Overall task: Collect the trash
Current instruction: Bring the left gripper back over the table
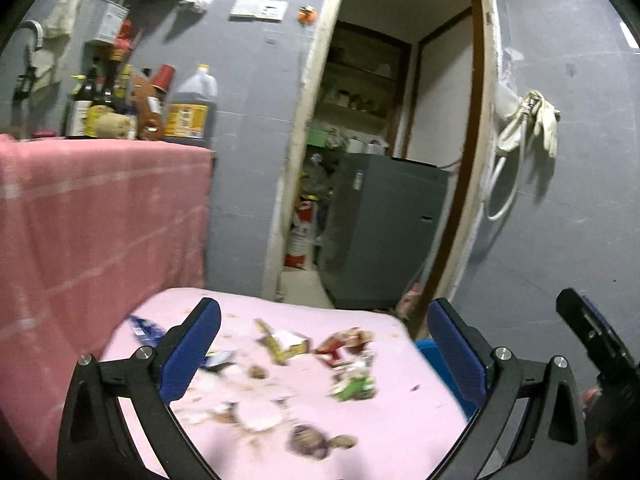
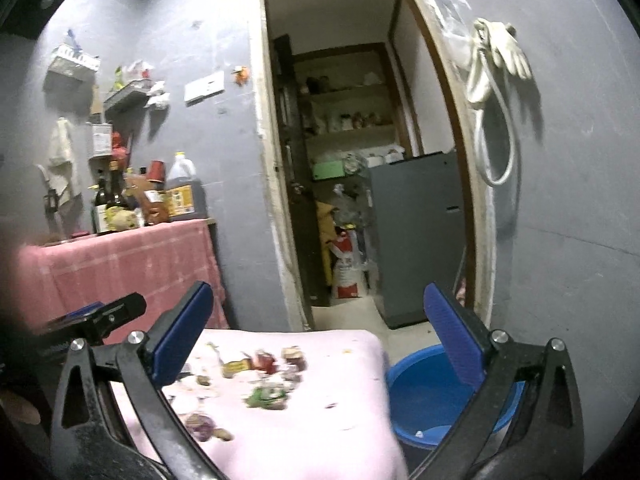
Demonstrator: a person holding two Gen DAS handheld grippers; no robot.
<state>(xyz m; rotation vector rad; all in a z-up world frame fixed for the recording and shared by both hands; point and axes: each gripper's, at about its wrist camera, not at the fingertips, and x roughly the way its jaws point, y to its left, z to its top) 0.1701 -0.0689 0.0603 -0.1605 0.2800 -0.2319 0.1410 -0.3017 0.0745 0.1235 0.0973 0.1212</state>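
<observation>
Trash (image 1: 304, 364): wrappers, scraps and crumbs lie scattered over the middle of a pink-covered table (image 1: 400, 432), none of it yet gathered, none lying at the far edge. Among the pieces are a yellow wrapper (image 1: 280, 342), a red wrapper (image 1: 340, 346), a green wrapper (image 1: 354, 386) toward the right edge, a purple scrap (image 1: 310, 442) toward the near edge, and a blue wrapper (image 1: 144, 326) by the far left corner. Motion blur hides finer detail.

Left gripper (image 1: 324, 354): jaws spread fully, nothing between the blue pads (image 1: 192, 354); it hovers over the near edge, aimed slightly down at the litter. Right gripper (image 2: 314, 342): likewise wide open and empty, held about level, its tip showing at the right of the left wrist view. Both are probably held wide so that either can close on a piece at the next reach.

Blue basin (image 2: 424, 392): stands on the floor just beside the table's right edge, below its top. Only one small pale speck shows near its bottom; otherwise it looks empty. Its place suggests it serves as the collecting bin, so that pieces can be dropped over the edge.

Background: bottles and a large jug (image 1: 192, 110) crowd a counter draped in a pink checked cloth (image 1: 100, 208); rubber gloves (image 2: 500, 56) hang beside an open doorway.
</observation>
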